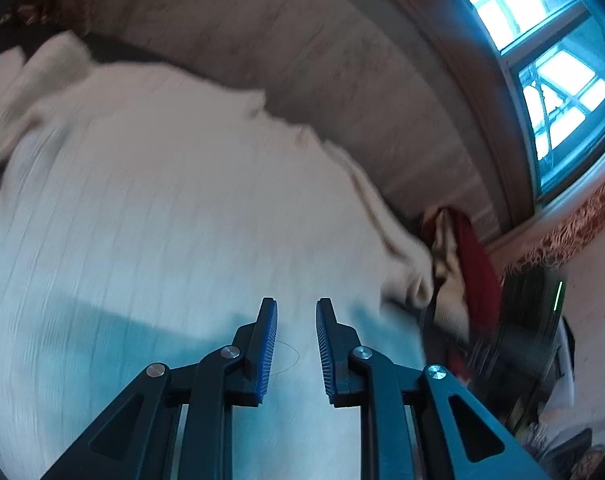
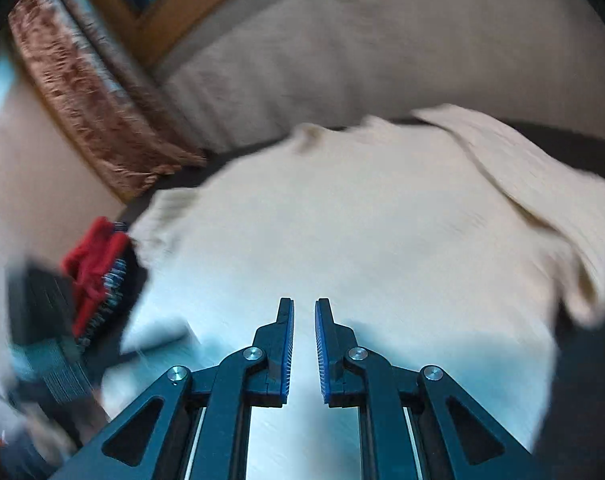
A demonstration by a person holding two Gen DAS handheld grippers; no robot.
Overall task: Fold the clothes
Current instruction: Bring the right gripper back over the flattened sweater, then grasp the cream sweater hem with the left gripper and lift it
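A cream ribbed knit garment [image 1: 162, 200] lies spread out and fills most of both views; a sleeve or folded edge [image 2: 542, 200] runs along its right side in the right wrist view. My left gripper [image 1: 296, 300] hovers over the cloth with its blue pads apart and nothing between them. My right gripper [image 2: 304, 300] is also above the garment [image 2: 362, 220]. Its pads stand only a narrow gap apart and hold nothing. Both views are smeared by motion.
A red garment [image 1: 476, 272] lies bunched at the cream one's edge, also red [image 2: 92, 264] in the right view. A grey upholstered back [image 1: 342, 60] rises behind. A window [image 1: 542, 40] is at the right, and a dark blurred object with a green light [image 1: 534, 320] sits beside the red cloth.
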